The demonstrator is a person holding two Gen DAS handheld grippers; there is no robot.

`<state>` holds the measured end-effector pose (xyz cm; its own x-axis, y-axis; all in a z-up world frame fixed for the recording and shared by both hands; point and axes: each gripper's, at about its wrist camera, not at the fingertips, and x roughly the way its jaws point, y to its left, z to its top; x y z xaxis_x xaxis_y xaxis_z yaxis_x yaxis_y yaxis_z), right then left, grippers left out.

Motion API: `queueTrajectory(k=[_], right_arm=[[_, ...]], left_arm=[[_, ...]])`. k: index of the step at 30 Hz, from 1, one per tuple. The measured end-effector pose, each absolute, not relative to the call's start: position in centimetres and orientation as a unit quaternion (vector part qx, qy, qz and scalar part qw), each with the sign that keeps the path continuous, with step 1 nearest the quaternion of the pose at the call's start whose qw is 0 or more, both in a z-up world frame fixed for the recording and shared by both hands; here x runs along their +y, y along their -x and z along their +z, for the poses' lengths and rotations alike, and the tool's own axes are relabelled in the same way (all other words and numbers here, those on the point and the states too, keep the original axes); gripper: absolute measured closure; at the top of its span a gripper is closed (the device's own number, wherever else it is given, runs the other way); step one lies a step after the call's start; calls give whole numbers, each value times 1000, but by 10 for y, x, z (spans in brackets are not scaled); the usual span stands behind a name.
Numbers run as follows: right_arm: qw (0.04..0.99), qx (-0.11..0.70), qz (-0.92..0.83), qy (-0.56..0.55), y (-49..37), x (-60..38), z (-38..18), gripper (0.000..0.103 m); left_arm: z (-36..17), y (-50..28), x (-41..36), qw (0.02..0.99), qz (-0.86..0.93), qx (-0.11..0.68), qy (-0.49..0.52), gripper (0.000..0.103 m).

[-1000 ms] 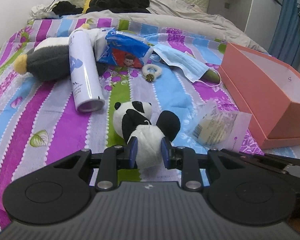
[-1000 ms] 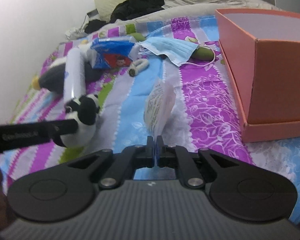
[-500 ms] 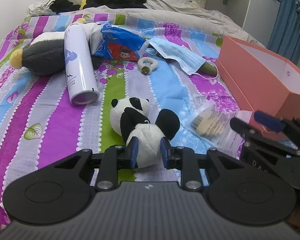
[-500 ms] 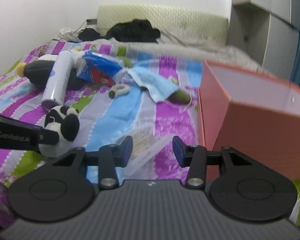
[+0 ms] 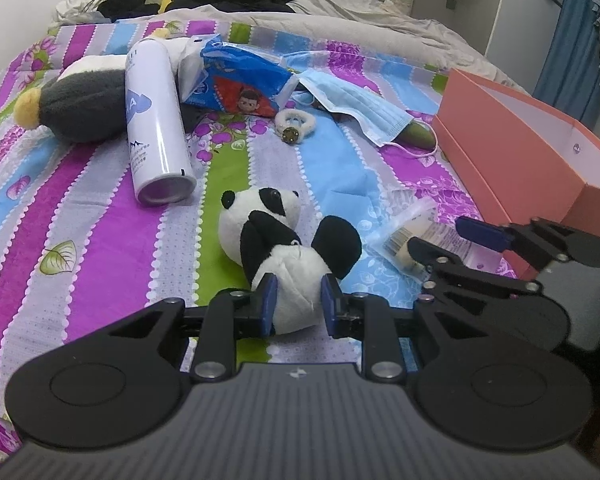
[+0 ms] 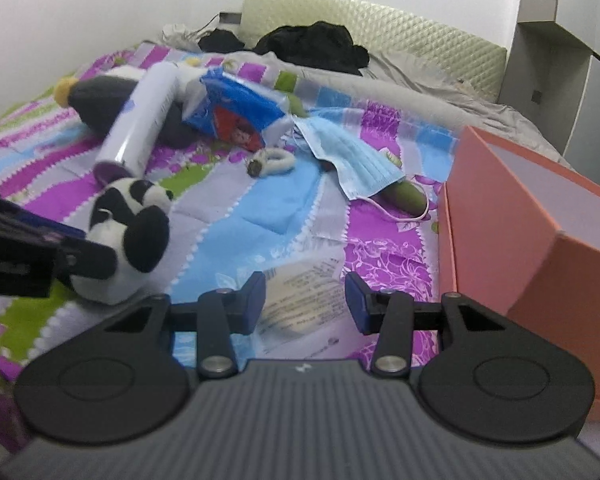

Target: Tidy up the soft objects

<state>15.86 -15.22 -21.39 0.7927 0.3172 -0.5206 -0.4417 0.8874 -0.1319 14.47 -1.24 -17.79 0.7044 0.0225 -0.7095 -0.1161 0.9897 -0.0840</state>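
- The left gripper [image 5: 296, 303] has its fingers pressed on the white belly of the panda plush [image 5: 284, 252], which lies on the striped bed [image 5: 80, 216].
- The right gripper [image 6: 306, 302] stands with fingers apart, gripping nothing (a clear packet [image 6: 300, 296] lies flat on the bed between them).
- The orange box [image 6: 512, 216] sits open just beside, on the right.

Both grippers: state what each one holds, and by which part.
The left gripper is shut on the panda plush, pinching its white lower body. The right gripper holds nothing: its jaws stand open over the clear packet on the bedspread.
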Motion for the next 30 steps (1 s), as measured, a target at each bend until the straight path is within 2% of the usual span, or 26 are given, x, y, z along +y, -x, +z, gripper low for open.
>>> queueTrajectory(k=[3,5,10,15,18,23,30], right_arm=[[934,261,208,123,-166,-152,-220,49],[931,272,211,121,-169,-153,-225,39],[926,280,215,135,-171,-150,-234,37],[923,302,218,96,-179,-156,-236,37],[922,307,214,95,-181,-155,-235,46],[919,313,214,109,-177,-148,-227,71],[915,333,220,55,-171,-165,-205,74]], left_arm=[[-179,-144,-12,921,37,382,62,75],[-180,-145,-10,921,37,382,67,75],[-183,-147,-7,921,35,381,75,74],[-185,-147,-13,924,31,378,54,75],[-184,-147,-12,924,30,378,54,77],[-180,-146,-8,922,32,381,63,79],[-167,-144,-3,918,27,386,87,80]])
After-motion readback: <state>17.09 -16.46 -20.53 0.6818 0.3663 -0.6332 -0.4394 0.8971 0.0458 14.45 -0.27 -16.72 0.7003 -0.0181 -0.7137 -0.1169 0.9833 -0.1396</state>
